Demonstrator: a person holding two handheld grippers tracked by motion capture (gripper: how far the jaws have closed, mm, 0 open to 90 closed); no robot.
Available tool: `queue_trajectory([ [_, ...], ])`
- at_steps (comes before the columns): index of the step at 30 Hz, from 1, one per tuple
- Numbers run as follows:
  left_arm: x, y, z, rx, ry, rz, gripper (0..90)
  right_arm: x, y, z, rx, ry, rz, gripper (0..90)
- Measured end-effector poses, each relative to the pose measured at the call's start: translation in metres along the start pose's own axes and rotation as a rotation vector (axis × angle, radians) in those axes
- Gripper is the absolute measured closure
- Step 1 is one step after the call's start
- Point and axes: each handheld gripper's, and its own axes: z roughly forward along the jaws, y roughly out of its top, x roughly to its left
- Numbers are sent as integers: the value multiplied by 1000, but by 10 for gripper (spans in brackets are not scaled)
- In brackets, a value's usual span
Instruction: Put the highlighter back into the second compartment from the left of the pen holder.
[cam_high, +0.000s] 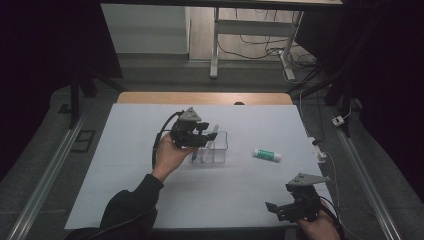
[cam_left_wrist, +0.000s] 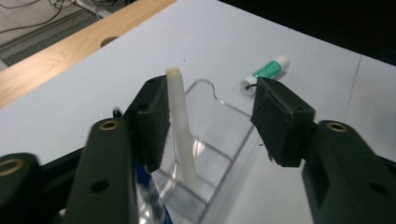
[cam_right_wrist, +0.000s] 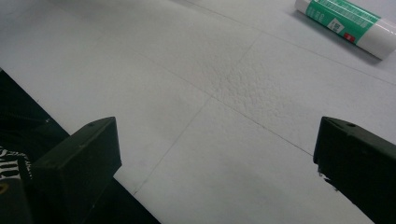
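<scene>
High view: left gripper (cam_high: 202, 134) poised over clear organizer (cam_high: 220, 150) mid-table, jaws half open, gripping nothing. Left gripper view: white stick (cam_left_wrist: 182, 126) standing tilted in a compartment, beside one pad, not pinched. Could have toppled out if snagged by that pad. Right gripper (cam_high: 280, 210) wide open, empty, near table edge; glue stick (cam_high: 267, 154) lying apart.
</scene>
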Motion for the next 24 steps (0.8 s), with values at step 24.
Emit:
queue_trajectory([
  [24,-18,-86,-99,27,24,-159,135,0,0,1,3,-6,4,6],
])
